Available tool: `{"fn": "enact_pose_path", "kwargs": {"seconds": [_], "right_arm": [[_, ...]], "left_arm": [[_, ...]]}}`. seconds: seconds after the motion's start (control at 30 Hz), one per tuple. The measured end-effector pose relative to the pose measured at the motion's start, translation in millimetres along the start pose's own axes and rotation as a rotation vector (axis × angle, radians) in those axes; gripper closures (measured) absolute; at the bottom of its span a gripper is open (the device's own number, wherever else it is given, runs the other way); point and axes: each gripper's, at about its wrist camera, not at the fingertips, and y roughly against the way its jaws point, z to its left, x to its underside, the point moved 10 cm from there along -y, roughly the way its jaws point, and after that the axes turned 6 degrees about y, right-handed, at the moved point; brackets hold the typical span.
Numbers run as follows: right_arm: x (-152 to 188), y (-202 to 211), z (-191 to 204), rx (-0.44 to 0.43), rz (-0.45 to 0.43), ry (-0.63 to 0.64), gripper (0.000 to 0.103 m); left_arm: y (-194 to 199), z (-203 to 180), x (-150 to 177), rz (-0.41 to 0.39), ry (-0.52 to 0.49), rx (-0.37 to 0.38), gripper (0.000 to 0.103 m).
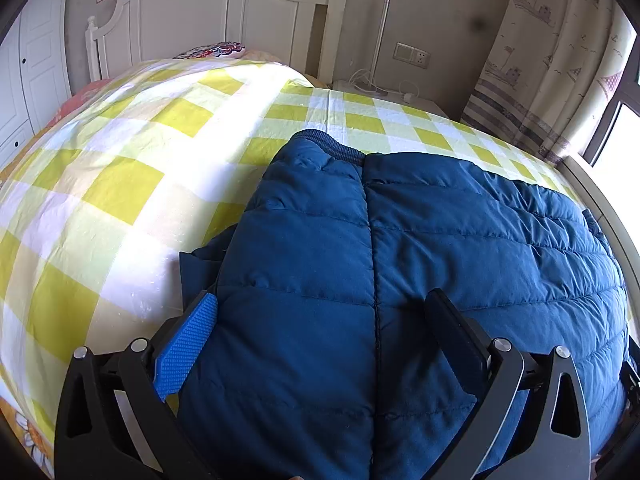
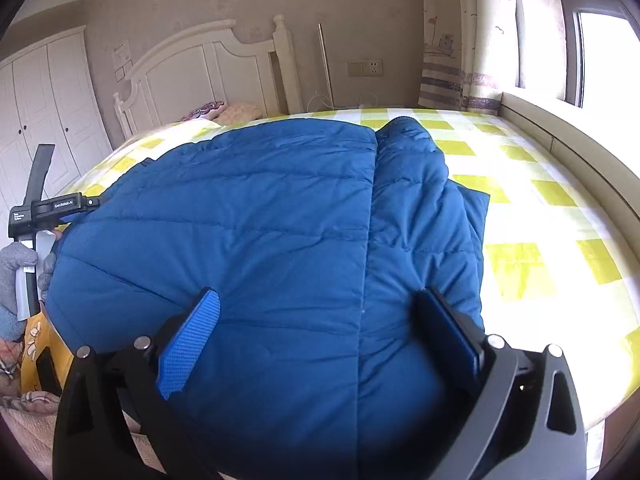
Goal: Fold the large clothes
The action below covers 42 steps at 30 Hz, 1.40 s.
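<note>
A blue quilted puffer jacket [image 1: 420, 248] lies flat on the bed, its sleeves folded inward and meeting along a centre seam, ribbed collar at the far end. It also fills the right wrist view [image 2: 280, 220]. My left gripper [image 1: 324, 308] is open, its blue-padded fingers [image 1: 188, 340] spread wide over the jacket's near left part. My right gripper [image 2: 324, 308] is open too, fingers [image 2: 192, 336] spread over the jacket's near right part. The left gripper's body [image 2: 44, 208], held by a gloved hand, shows at the jacket's left edge in the right wrist view.
The jacket lies on a yellow-and-white checked bedsheet [image 1: 120, 184]. A white headboard [image 1: 216, 12] and pillows stand at the far end. A curtain [image 1: 552, 52] and window ledge [image 2: 568, 144] run along the bed's right side. White wardrobe doors [image 2: 44, 120] are at the left.
</note>
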Motion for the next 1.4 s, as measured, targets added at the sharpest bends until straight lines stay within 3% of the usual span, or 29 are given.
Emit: {"fn": "enact_pose_path", "kwargs": {"seconds": [0.17,0.27,0.33,0.4,0.5,0.63,0.8,0.97,1.17,1.23,1.3,1.4], "right_arm": [[-5.3,16.8,-6.2,-0.029,-0.006,-0.029,0.005],[-4.4,61.3,-15.9,-0.124,-0.112,-0.140,0.005],[10.0,85.0,-27.0,-0.166,-0.151,-0.219,0.005],[29.4,105.8,-33.0,-0.228,-0.171,-0.296,0.014],[63.3,117.9,-42.9,-0.273,-0.140,-0.385,0.018],[87.6,107.2,-58.1,-0.269,-0.107,-0.459,0.025],[71.4,97.2,-54.9,-0.344,-0.152,-0.503,0.026],[68.1,75.3,-43.4,-0.349,-0.089,-0.506,0.024],[56.6,64.3,-44.1,-0.362,-0.103,-0.524,0.022],[47.9,53.4,-47.0,-0.360,-0.096,-0.553,0.018],[33.9,39.2,-43.7,-0.359,-0.082,-0.585,0.006],[16.5,17.2,-35.6,-0.224,-0.008,-0.586,0.002]], "left_arm": [[-0.5,0.3,-0.1,0.005,-0.003,-0.005,0.004],[-0.8,0.6,0.2,0.005,-0.002,-0.005,0.004],[-0.9,0.7,0.3,0.005,-0.003,-0.006,0.004],[-0.9,0.7,0.1,0.005,-0.002,-0.005,0.004],[-0.8,0.6,0.4,0.003,0.003,-0.002,0.004],[-0.8,0.8,0.5,0.003,0.003,-0.003,0.004],[-0.9,0.9,0.1,0.003,0.005,-0.001,0.004],[-0.8,0.8,-0.3,0.002,0.007,0.003,0.004],[-0.6,0.7,-0.4,0.001,0.015,0.012,0.004],[-0.7,0.5,-0.5,0.001,0.016,0.012,0.004],[-0.7,0.5,-0.4,0.001,0.015,0.011,0.004],[-1.3,0.4,-0.3,0.003,0.013,0.006,0.004]]}}
